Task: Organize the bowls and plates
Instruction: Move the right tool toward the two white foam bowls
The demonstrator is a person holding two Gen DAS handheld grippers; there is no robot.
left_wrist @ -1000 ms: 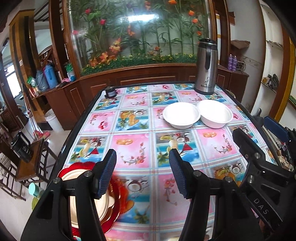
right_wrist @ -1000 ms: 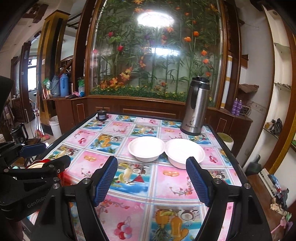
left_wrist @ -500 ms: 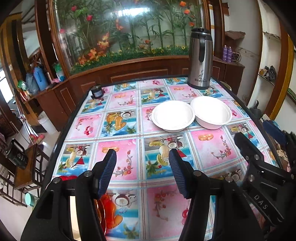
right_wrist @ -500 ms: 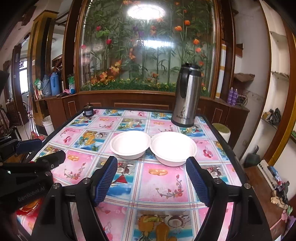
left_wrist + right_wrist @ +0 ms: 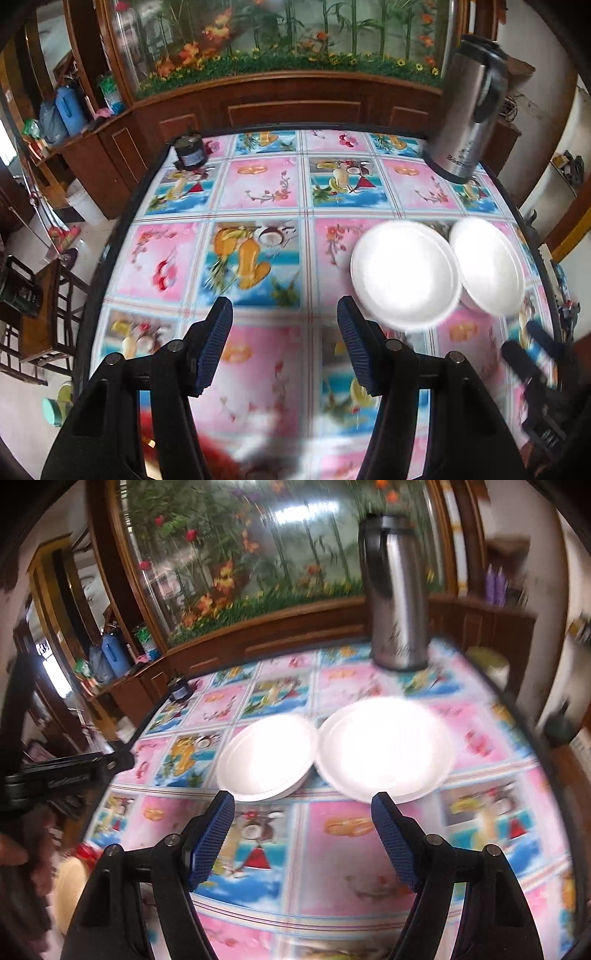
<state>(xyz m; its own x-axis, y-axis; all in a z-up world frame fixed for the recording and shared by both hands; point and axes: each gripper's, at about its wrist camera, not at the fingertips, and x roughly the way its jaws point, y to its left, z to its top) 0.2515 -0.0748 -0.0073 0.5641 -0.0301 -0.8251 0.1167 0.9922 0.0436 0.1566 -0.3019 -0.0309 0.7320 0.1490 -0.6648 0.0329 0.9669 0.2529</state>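
Observation:
Two white bowls stand side by side on the patterned table, the left bowl touching the right bowl. My left gripper is open and empty, above the table just left of the left bowl. My right gripper is open and empty, just short of both bowls, its right fingertip at the right bowl's near rim. A red and cream plate stack lies blurred at the table's near left corner.
A steel thermos jug stands at the far right of the table. A small dark jar sits at the far left corner. A wooden cabinet with a flower display lies behind. Chairs stand left of the table.
Both grippers have moved forward over the table toward the bowls and tilted down. The plate stack has slid to the bottom edge of the views. Both grippers stay open.

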